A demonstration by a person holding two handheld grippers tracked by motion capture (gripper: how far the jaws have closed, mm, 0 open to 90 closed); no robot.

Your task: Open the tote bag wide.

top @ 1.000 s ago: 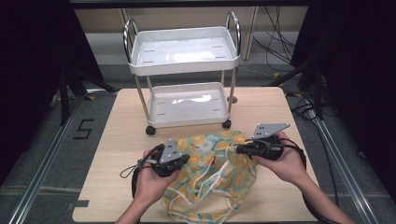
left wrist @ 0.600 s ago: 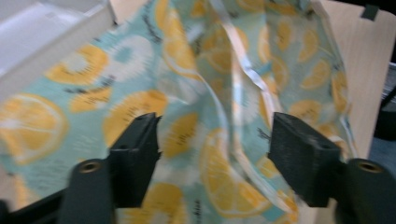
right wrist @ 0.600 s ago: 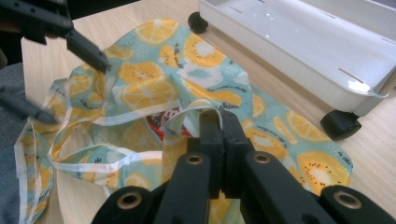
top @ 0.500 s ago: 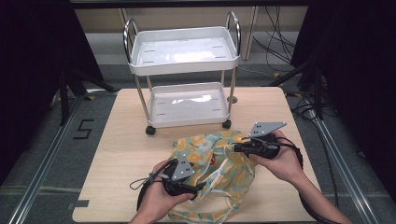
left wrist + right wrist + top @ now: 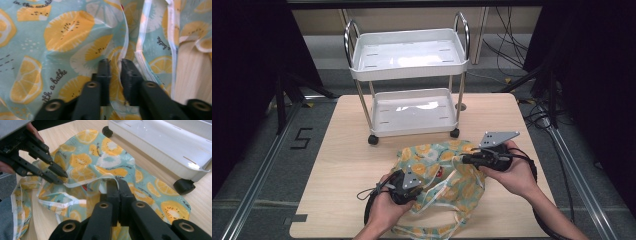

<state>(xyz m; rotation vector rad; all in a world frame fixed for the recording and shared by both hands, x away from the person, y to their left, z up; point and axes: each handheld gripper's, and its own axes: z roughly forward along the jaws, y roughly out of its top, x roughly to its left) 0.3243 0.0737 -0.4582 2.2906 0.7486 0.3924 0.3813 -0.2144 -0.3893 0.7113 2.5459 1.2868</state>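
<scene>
I see a bag [image 5: 442, 175] of teal cloth printed with orange and lemon slices lying crumpled on the tabletop [image 5: 342, 165], near the front edge and a little right of centre. Its white-edged handles loop toward the near side.

My left gripper [image 5: 419, 182] sits over the bag's near left part. In the left gripper view, its jaws stand a narrow gap apart with a fold of the cloth [image 5: 75, 37] and a white seam between the tips [image 5: 115, 65]; I cannot tell whether they actually pinch it. Bare tabletop [image 5: 192, 75] shows at the right of that view.

My right gripper [image 5: 466, 159] is at the bag's far right edge, pointing left. In the right gripper view, its jaws are closed together on a white-edged rim of the bag [image 5: 105, 162], the tips [image 5: 117, 185] meeting right where the trim arches over them. The left gripper [image 5: 61, 176] shows there too, at the upper left, its tips resting on the cloth.

A white cart [image 5: 409, 75] with two trays stands on the far half of the tabletop, its near wheels just beyond the bag. In the right gripper view, the lower tray [image 5: 160, 142] and a black wheel [image 5: 183, 186] lie close behind the cloth.
</scene>
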